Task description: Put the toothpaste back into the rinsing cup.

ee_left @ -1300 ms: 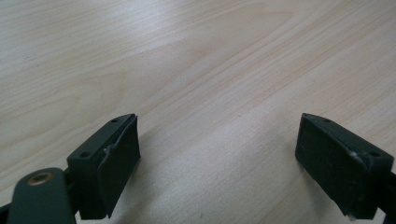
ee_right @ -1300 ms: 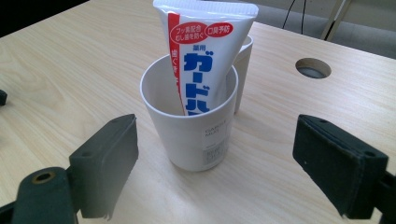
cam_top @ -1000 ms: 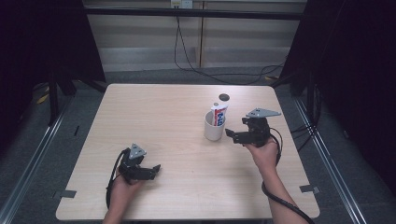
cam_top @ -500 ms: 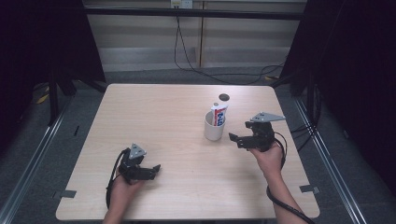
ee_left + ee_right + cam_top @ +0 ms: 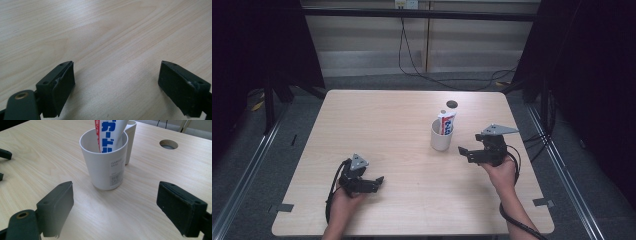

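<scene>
A white cup [image 5: 441,135] [image 5: 106,162] stands upright right of the table's middle. A red, white and blue toothpaste tube [image 5: 446,121] [image 5: 109,135] leans inside it, cap end up. My right gripper [image 5: 464,153] [image 5: 115,211] hovers just right of the cup, jaws wide open and pointed at it, with nothing between them. My left gripper [image 5: 378,182] [image 5: 117,92] rests low near the table's front left, open over bare wood.
The pale wooden table [image 5: 377,125] has a round cable hole [image 5: 452,104] [image 5: 168,144] behind the cup. Metal rails and dark floor lie around the table. Cables trail from both grippers toward the front edge.
My right gripper has drawn back from the cup, moving toward the front and slightly right. The left gripper and the cup have stayed still.
</scene>
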{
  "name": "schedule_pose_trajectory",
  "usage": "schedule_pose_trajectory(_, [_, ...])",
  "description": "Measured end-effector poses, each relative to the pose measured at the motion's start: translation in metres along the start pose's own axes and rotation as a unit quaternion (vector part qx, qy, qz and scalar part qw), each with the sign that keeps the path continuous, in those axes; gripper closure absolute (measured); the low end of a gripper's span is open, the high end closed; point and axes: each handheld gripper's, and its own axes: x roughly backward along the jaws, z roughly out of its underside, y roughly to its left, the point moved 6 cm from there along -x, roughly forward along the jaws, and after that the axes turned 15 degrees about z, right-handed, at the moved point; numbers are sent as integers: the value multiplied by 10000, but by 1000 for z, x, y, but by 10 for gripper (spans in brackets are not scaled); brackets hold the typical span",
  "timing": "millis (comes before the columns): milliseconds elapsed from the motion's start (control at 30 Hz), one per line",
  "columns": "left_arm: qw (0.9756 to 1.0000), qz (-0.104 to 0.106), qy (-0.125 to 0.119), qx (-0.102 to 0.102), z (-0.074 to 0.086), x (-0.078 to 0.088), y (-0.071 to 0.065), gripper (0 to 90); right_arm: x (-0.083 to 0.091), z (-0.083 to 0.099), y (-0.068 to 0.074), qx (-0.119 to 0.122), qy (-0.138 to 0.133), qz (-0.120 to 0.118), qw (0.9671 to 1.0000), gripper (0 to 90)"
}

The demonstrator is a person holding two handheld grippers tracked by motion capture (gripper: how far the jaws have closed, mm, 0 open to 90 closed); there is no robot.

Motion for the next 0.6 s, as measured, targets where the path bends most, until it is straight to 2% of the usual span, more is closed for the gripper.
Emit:
schedule_pose_trajectory(300, [10000,1,-2,1,0,0,0,136,4,9,-1,-11,24,-60,10000,134])
schedule_pose_trajectory(600, [10000,1,0,-1,0,0,0,136,10,21,-5,88,50,-74,9999,134])
